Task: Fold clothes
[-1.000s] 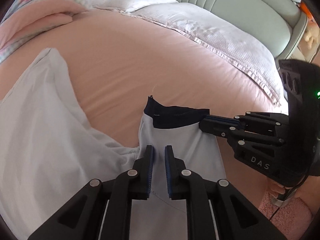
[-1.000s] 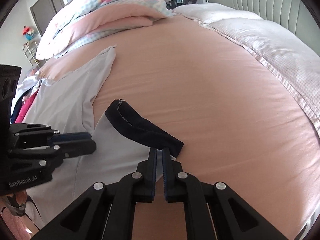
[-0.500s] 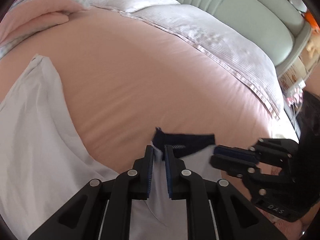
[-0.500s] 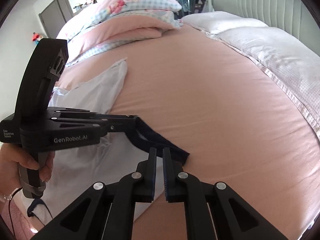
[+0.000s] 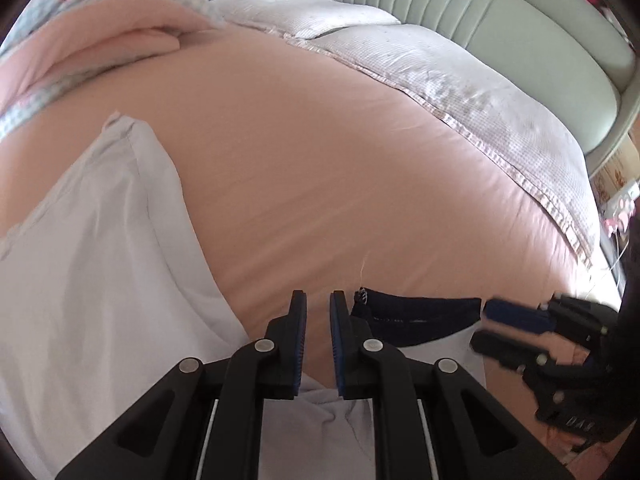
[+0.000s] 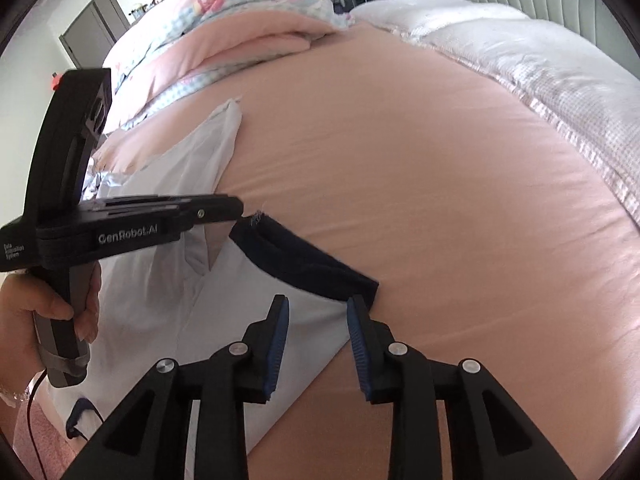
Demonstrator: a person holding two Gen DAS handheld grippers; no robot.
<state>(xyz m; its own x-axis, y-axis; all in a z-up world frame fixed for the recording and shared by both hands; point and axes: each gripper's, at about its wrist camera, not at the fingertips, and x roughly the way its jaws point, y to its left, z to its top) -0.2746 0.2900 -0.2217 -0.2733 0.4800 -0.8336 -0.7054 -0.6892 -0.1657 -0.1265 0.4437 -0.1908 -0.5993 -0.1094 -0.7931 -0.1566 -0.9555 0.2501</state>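
Note:
A pale white garment [image 5: 100,280] lies spread on the pink bed sheet [image 5: 340,160], with one sleeve ending in a navy cuff [image 5: 416,316]. My left gripper [image 5: 318,308] is shut just left of the cuff's frayed end, and only sheet shows in the slit between its pads. In the right wrist view its tip [image 6: 240,212] sits beside the cuff [image 6: 304,264]. My right gripper [image 6: 318,304] is opening. Its fingers stand either side of the sleeve near the cuff's right end without pressing it. It shows from the side in the left wrist view [image 5: 484,326].
A folded pink and blue checked quilt [image 6: 260,20] lies at the back left. White checked pillows [image 5: 460,80] rest against the green padded headboard [image 5: 500,4]. A hand [image 6: 40,312] grips the left gripper's handle. Bare pink sheet stretches beyond the cuff.
The right gripper's jaws have spread and let go of the cuff's end. The left gripper has moved off the sleeve to the cuff's left end, and stays shut.

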